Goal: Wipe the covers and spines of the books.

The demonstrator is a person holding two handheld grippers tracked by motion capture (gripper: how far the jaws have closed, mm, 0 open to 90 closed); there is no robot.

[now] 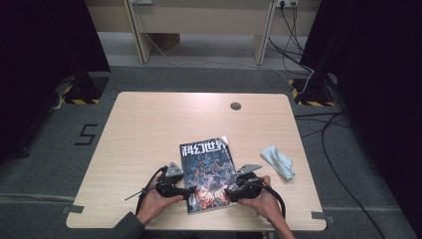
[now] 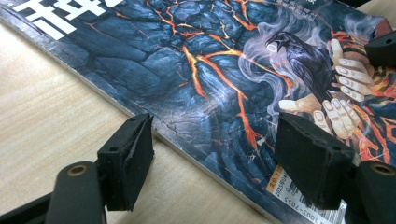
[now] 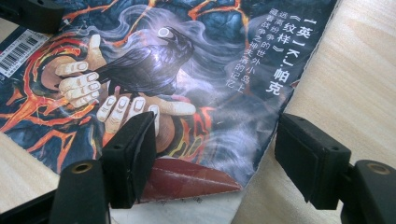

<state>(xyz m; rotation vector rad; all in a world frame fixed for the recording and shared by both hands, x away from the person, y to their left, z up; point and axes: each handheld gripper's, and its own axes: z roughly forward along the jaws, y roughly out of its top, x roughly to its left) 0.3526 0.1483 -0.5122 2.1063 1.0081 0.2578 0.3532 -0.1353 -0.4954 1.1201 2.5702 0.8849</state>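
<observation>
A magazine (image 1: 206, 167) with a dark blue cover, orange cracks and a white title lies flat near the table's front edge. My left gripper (image 1: 191, 190) is at its left near corner and stands open. In the left gripper view the magazine (image 2: 210, 56) has its spine between the left gripper (image 2: 215, 140) jaws, one over bare wood and one over the cover. My right gripper (image 1: 228, 191) is open at the right near corner. In the right gripper view the right gripper (image 3: 217, 140) straddles the magazine (image 3: 187, 56) edge, where the corner curls up and shows red. Neither gripper's pads press on it.
A crumpled pale blue cloth (image 1: 277, 162) lies on the wooden table (image 1: 149, 124) to the right of the magazine. A round cable grommet (image 1: 235, 105) sits near the far edge. Cables run over the floor at the right.
</observation>
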